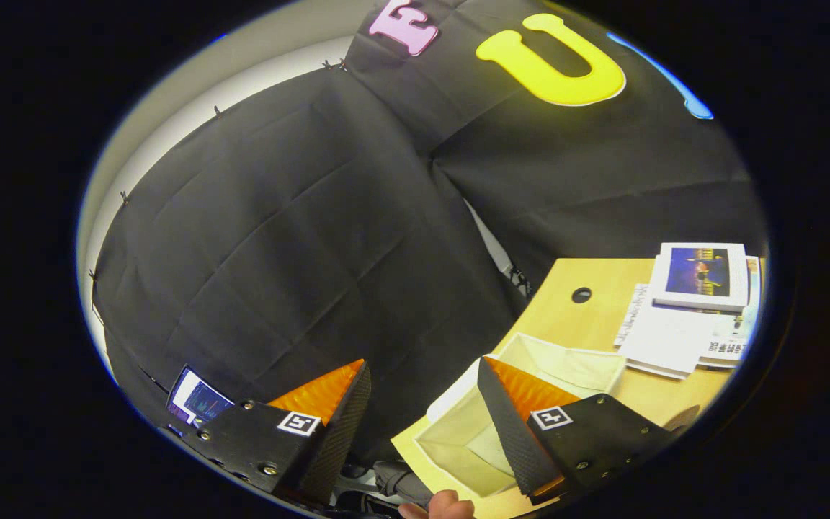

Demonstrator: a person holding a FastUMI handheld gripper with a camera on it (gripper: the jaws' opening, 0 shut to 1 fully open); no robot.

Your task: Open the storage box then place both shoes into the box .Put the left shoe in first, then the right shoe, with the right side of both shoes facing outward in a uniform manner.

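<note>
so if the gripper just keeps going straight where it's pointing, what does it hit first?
Probably the black cloth wall. The gripper is open and empty, aimed past the table edge; the fabric storage box sits by one finger, off that line. Depth is uncertain.

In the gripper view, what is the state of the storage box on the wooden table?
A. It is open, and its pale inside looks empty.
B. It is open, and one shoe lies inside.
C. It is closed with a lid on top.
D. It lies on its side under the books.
A: the storage box stands open on the table beside the right finger of the open gripper, and its pale inside holds no shoe.
</note>
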